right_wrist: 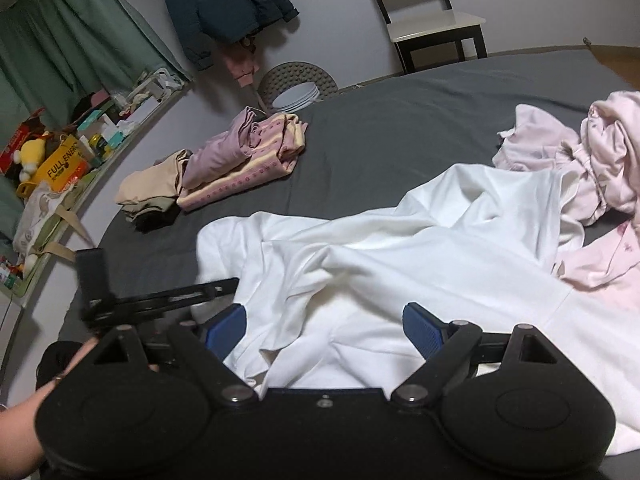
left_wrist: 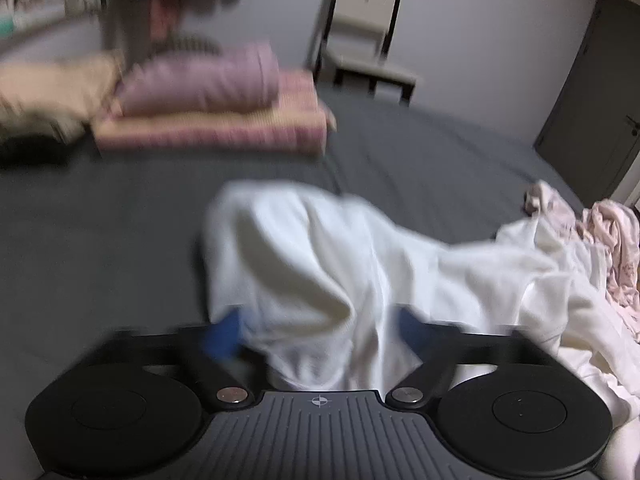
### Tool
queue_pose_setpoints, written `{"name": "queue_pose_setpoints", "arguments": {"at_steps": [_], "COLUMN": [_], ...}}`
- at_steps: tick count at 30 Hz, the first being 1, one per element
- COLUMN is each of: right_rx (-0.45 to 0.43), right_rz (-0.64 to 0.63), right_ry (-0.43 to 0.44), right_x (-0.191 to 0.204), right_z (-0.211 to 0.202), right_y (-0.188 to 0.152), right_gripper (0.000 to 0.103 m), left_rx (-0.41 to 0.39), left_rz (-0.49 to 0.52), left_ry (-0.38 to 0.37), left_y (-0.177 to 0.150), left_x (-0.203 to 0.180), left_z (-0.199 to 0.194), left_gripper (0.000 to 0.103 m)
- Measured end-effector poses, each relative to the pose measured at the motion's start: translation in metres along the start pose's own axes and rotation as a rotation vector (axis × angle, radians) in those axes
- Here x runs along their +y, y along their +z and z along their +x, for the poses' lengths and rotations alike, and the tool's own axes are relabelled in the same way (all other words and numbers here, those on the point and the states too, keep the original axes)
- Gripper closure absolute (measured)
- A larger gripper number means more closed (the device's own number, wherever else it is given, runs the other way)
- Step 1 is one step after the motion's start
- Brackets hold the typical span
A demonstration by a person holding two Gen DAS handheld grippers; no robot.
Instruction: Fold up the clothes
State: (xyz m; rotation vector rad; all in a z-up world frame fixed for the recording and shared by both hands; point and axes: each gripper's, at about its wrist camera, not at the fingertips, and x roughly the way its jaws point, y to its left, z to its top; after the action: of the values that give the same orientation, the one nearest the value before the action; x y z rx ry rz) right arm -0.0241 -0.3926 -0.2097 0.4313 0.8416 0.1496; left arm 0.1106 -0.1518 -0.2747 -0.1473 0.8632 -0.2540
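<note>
The left hand-held gripper [left_wrist: 320, 330] is standing with its blue pads [left_wrist: 224, 332] wide apart, and a bunched fold of the white garment [left_wrist: 320, 264] is lying in the gap between them; the blur in the left wrist view is hiding whether either pad is touching the cloth. The right hand-held gripper [right_wrist: 322, 326] is likewise spread wide, its blue pads [right_wrist: 420, 326] sitting either side of a rumpled part of the same white garment [right_wrist: 400, 256] without pinching it. A hand [right_wrist: 24, 428] is showing at the lower left edge of the right wrist view, beside that gripper's body. The white garment is lying crumpled on the grey bed [right_wrist: 380, 140], spreading from both grippers toward the far right. Just beyond it on that side, a heap of pale pink clothes [right_wrist: 600, 152] is resting, touching its edge. Well apart from the white garment, toward the far left of the bed, a stack of folded clothes [right_wrist: 240, 156] in mauve, striped pink and beige is sitting. Behind the bed, a chair [right_wrist: 432, 20] is standing against the wall.
</note>
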Motion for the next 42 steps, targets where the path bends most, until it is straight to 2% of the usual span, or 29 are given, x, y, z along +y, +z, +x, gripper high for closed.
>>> {"name": "queue_pose_setpoints", "arguments": {"at_steps": [1,2,3,6,10,13,16,18,20,22,24,25,26,28,30,31,32,35,36,37,38,39,42], "right_rx": [-0.003,-0.009,-0.018,-0.069,-0.110,-0.094,-0.069,-0.059,-0.075,-0.083,-0.078,-0.068,-0.052,-0.021,-0.012,-0.003,0.005,0.068,0.092,0.103,0.107,0.095,0.016], "right_rz": [0.006,0.015,0.025,0.067,0.108,0.099,0.046,-0.001,-0.063,-0.082,-0.071,-0.039,-0.041,-0.052,-0.158,-0.192,-0.226,-0.313,-0.337,-0.346,-0.345,-0.324,-0.169], "right_ry": [0.001,0.001,0.004,0.023,0.046,0.058,0.056,0.011,-0.039,-0.081,-0.105,-0.075,-0.062,-0.039,-0.071,-0.092,-0.112,-0.174,-0.194,-0.209,-0.222,-0.216,-0.117], "right_x": [0.000,0.000,-0.001,-0.006,-0.012,-0.011,-0.004,0.002,0.006,0.003,-0.006,-0.013,-0.016,-0.019,-0.005,0.000,0.006,0.016,0.018,0.017,0.015,0.012,-0.006], "right_z": [0.000,-0.002,-0.004,-0.014,-0.026,-0.023,-0.009,0.001,0.005,0.004,0.002,0.000,-0.002,-0.004,-0.003,0.000,0.003,0.020,0.026,0.030,0.032,0.029,0.005], "right_y": [-0.001,-0.002,-0.002,0.001,0.008,0.014,0.020,0.021,0.019,0.017,0.015,0.015,0.015,0.015,0.015,0.015,0.015,0.010,0.008,0.004,0.002,0.000,0.003], "right_gripper": [0.018,0.018,0.018,0.018,0.018,0.018,0.018,0.023,0.036,0.042,0.057,0.071,0.077,0.077,0.076,0.073,0.065,0.062,0.065,0.086,0.091,0.091,0.094], "left_rx": [0.024,0.016,0.005,-0.095,-0.189,-0.193,-0.111,-0.103,-0.095,-0.087,-0.079,-0.075,-0.071,-0.063,-0.055,-0.051,-0.047,-0.043,-0.042,-0.041,-0.039,-0.037,-0.034], "left_rz": [-0.014,-0.007,0.003,0.140,0.408,0.608,0.625,0.629,0.633,0.637,0.641,0.643,0.645,0.649,0.653,0.655,0.657,0.661,0.656,0.652,0.648,0.644,0.641], "left_ry": [-0.012,-0.020,-0.028,-0.079,-0.243,-0.333,-0.423,-0.418,-0.412,-0.407,-0.402,-0.399,-0.396,-0.391,-0.385,-0.382,-0.380,-0.378,-0.377,-0.377,-0.374,-0.372,-0.363], "left_y": [-0.002,-0.004,-0.006,-0.016,-0.045,-0.075,-0.094,-0.095,-0.096,-0.097,-0.098,-0.098,-0.099,-0.100,-0.101,-0.101,-0.102,-0.102,-0.102,-0.101,-0.101,-0.101,-0.101], "left_x": [-0.002,-0.006,-0.011,-0.045,-0.104,-0.152,-0.178,-0.176,-0.174,-0.172,-0.171,-0.170,-0.169,-0.167,-0.166,-0.165,-0.164,-0.162,-0.161,-0.160,-0.159,-0.158,-0.155], "left_z": [0.007,0.010,0.012,-0.005,-0.031,-0.041,-0.035,-0.034,-0.033,-0.031,-0.030,-0.030,-0.029,-0.028,-0.027,-0.026,-0.026,-0.025,-0.026,-0.026,-0.026,-0.026,-0.025], "left_gripper": [0.077,0.082,0.092,0.096,0.099,0.099,0.099,0.099,0.099,0.099,0.099,0.099,0.099,0.099,0.099,0.099,0.099,0.099,0.099,0.099,0.099,0.099,0.099]}}
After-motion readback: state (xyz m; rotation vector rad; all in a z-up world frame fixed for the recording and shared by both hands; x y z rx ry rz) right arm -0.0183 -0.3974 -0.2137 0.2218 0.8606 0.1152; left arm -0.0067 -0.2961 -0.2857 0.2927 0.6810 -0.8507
